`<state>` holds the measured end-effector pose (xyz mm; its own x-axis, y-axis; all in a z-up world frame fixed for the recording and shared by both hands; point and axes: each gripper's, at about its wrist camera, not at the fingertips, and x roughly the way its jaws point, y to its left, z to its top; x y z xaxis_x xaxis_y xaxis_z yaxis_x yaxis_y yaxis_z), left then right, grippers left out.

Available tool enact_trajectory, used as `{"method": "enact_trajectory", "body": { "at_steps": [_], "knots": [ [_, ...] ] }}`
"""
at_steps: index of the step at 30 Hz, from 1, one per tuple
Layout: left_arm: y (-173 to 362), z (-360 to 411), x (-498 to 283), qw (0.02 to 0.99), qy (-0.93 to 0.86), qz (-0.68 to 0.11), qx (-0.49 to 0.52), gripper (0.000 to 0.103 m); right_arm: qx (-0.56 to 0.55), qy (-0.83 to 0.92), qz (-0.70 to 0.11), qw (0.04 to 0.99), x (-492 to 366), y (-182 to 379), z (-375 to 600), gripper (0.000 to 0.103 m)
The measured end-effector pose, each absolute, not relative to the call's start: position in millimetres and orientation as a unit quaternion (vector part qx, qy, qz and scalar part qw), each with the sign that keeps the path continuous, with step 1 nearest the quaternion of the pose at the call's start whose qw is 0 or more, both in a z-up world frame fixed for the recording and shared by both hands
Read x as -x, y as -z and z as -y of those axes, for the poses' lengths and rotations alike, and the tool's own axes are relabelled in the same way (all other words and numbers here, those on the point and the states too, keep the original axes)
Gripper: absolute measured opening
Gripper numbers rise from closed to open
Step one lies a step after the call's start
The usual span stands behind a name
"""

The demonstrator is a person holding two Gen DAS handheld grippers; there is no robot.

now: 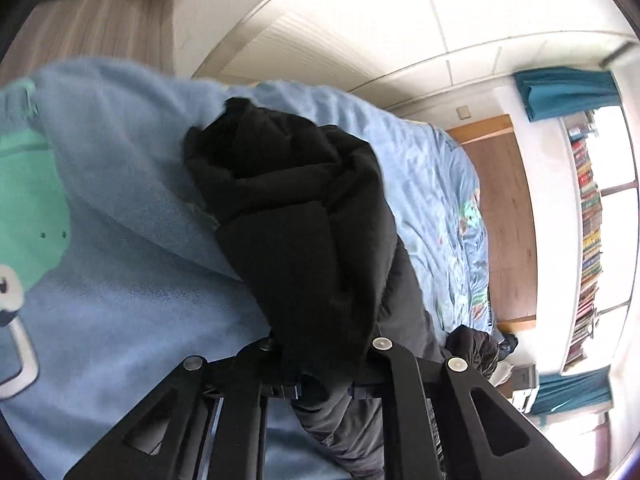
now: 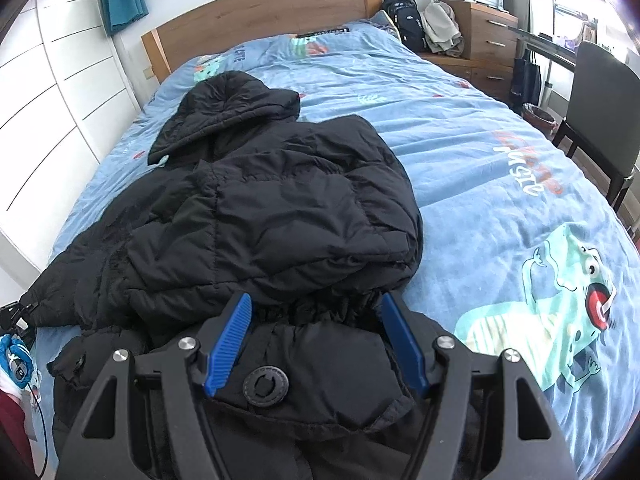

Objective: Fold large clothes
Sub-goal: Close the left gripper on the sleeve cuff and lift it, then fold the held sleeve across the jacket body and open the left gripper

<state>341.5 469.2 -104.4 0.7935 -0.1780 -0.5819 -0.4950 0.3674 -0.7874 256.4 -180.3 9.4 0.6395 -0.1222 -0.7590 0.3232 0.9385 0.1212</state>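
Note:
A black hooded puffer jacket (image 2: 256,200) lies partly folded on the blue bed cover (image 2: 460,152), hood toward the headboard. My right gripper (image 2: 316,312) is open, its blue pads (image 2: 230,340) on either side of the jacket's gathered cuff and a snap-button flap. In the left wrist view, my left gripper (image 1: 324,360) is shut on a thick fold of the black jacket (image 1: 304,216) and holds it lifted above the bed; its fingertips are hidden by the fabric.
A wooden headboard (image 2: 260,16) is at the far end. White wardrobe doors (image 2: 44,92) stand on the left. A dresser (image 2: 484,40), a backpack (image 2: 404,20) and a dark chair (image 2: 600,112) stand on the right. A bookshelf (image 1: 588,240) shows by the window.

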Motion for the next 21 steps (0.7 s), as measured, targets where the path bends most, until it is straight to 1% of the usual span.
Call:
{"method": "enact_trajectory", "body": {
  "at_steps": [2,3,12,17,21],
  "knots": [
    [94,-466,-336,0.774,-0.092,-0.295,0.553,0.007,-0.124,0.122,-0.399,0.900,-250,-16,182,0.067],
    [86,-463,-335,0.778,-0.078,-0.285,0.555,0.007,-0.127,0.121,-0.393,0.902,-246,-20,184,0.067],
    [-20,-404,-344,0.848,-0.013,-0.265,0.459,0.007,-0.149,0.125,-0.359,0.913,-208,-49,205,0.067],
    [-73,-340,-350,0.875,0.054,-0.267,0.399,0.007,-0.162,0.128,-0.342,0.917,-186,-60,219,0.067],
    [-94,-275,-355,0.883,0.108,-0.281,0.360,0.006,-0.177,0.134,-0.329,0.918,-171,-67,233,0.067]
  ]
}}
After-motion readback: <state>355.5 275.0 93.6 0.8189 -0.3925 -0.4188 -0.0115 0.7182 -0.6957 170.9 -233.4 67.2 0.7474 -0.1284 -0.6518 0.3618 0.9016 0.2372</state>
